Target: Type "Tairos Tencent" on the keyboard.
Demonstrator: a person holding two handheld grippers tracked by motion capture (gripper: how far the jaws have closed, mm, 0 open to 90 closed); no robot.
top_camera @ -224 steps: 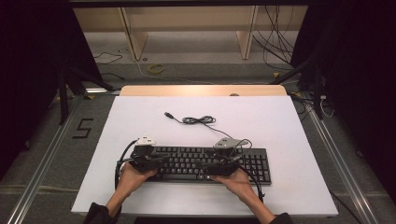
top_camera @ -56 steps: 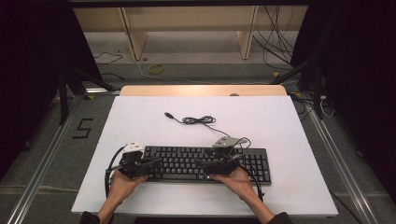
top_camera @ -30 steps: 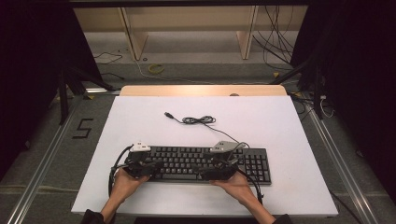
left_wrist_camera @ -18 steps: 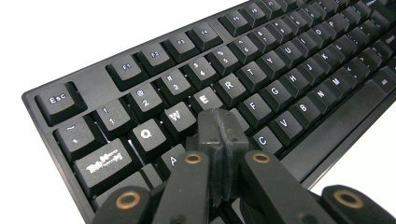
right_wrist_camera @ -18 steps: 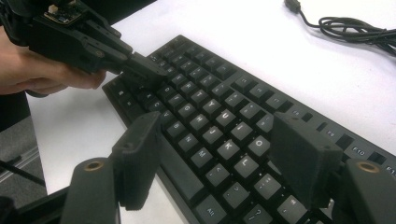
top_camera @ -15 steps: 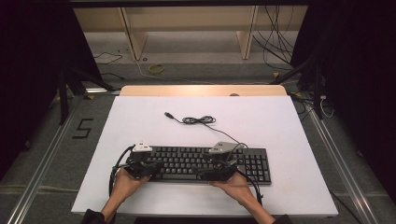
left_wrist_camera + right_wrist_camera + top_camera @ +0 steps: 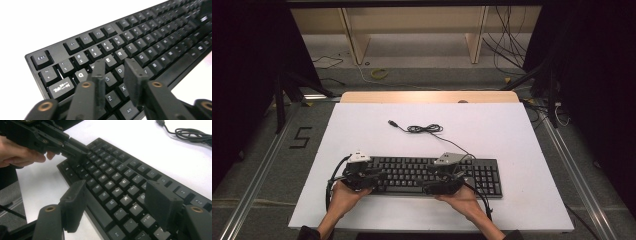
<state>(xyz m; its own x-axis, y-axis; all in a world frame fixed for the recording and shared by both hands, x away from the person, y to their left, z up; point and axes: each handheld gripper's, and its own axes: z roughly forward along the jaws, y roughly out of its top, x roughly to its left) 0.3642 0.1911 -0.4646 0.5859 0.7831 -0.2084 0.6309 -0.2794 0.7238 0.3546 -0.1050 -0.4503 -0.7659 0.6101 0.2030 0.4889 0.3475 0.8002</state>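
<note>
Both grippers hover low over a black keyboard (image 7: 432, 176) that lies flat near the person's edge of the white table (image 7: 512, 130). Left gripper (image 7: 113, 67) has its jaws drawn to a narrow gap with nothing between them, tips just above the E, S and D keys, with the Esc corner (image 7: 41, 59) of the board up and to its left. Right gripper (image 7: 120, 195) stands wide and empty, one jaw outside the board's near edge and the other over the keys around L, so it straddles the front rim. The work looks like pressing keys, or perhaps gripping the board to shift it; I cannot tell which. For pressing, the narrow left pair is well set: it should come straight down on one key, with a light touch, so neighbouring caps are not caught. The wide right pair would strike several keys at once and would do better narrowed first. In the high view, left gripper (image 7: 358, 172) and right gripper (image 7: 443, 181) sit well apart, so they should not collide. Ahead of both there is bare table, except for the coiled cable (image 7: 424, 129) beyond the right gripper, which runs back to the board. Behind the hands the table's near edge is close, leaving little room to draw back.
</note>
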